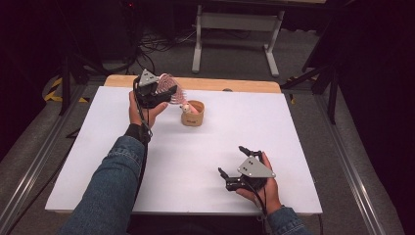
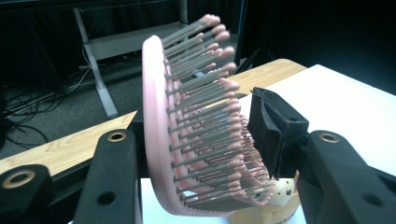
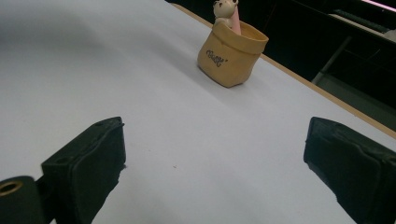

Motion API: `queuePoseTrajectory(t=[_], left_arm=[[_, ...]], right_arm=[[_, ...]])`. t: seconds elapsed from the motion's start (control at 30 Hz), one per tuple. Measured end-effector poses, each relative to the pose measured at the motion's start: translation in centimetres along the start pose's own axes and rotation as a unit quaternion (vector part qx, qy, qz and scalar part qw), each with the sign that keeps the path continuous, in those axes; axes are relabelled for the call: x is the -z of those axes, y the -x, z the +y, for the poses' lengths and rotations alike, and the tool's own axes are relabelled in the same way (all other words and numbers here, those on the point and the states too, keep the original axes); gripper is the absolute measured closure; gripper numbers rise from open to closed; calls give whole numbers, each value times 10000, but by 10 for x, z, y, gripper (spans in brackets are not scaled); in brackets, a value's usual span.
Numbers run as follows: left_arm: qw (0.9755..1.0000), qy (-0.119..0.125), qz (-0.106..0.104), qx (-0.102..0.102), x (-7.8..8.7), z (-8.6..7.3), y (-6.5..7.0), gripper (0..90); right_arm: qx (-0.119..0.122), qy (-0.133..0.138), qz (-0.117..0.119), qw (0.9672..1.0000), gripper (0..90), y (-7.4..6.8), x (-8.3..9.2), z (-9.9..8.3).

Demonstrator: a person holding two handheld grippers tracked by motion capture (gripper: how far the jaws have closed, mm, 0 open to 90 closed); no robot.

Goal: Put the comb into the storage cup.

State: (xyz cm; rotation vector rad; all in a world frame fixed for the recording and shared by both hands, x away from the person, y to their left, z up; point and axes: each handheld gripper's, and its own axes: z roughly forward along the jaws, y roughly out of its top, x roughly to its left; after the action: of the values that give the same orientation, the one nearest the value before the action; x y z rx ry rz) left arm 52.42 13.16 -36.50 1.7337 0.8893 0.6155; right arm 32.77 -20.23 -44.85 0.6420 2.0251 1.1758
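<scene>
L fingers loose round pink brush | R fingers wide, empty

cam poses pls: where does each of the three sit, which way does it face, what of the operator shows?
High view: above the person's side, looking forward and down on the white table; both forearms, left gripper, right gripper.
Left gripper view: rides the left gripper, looking along its jaws at the pink hairbrush between them, tan holder below.
Right gripper view: rides the right gripper, low over the table, facing the holder; jaws wide apart.
Shared: the holder shows in all three.
</scene>
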Motion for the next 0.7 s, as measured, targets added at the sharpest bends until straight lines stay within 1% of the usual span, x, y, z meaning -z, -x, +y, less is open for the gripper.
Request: queuePoseTrajectory(t=[0.1, 0.17, 0.23, 0.27, 0.33, 0.4, 0.5, 0.53, 0.57, 0.67, 0.7], left_arm=[[10000, -7, 26, -49, 4, 0, -1, 499], [10000, -6, 50, -46, 5, 0, -2, 493], [9998, -78, 107, -114, 6, -1, -2, 495], [9998, -85, 119, -135, 7, -1, -2, 479], [9998, -77, 108, -139, 8, -2, -3, 480], [9997, -75, 153, -175, 9, -1, -4, 479], [9997, -70, 169, -181, 9, -1, -4, 429], [9995, -81, 201, -213, 9, 0, -3, 429], [9994, -7, 282, -186, 10, 0, -2, 392], [9995, 21, 261, -148, 11, 0, -1, 362], [9995, 11, 262, -197, 11, 0, -1, 336]], right_arm=[[18, 17, -17, 10000, 60, 0, 1, 1], [34, 27, -37, 10000, 60, 0, 1, 2], [23, 32, -41, 10000, 60, 0, 1, 2], [60, 18, -59, 10000, 60, 0, 2, 3], [111, 35, -92, 9999, 60, 0, 3, 4], [93, 58, -97, 9999, 60, 0, 3, 4], [108, 44, -107, 9999, 60, 0, 3, 4], [105, 45, -111, 9999, 61, 1, 4, 4], [162, 27, -136, 9998, 64, 1, 4, 4], [199, 6, -143, 9997, 65, 1, 4, 4], [196, 19, -138, 9997, 66, 1, 4, 4]])
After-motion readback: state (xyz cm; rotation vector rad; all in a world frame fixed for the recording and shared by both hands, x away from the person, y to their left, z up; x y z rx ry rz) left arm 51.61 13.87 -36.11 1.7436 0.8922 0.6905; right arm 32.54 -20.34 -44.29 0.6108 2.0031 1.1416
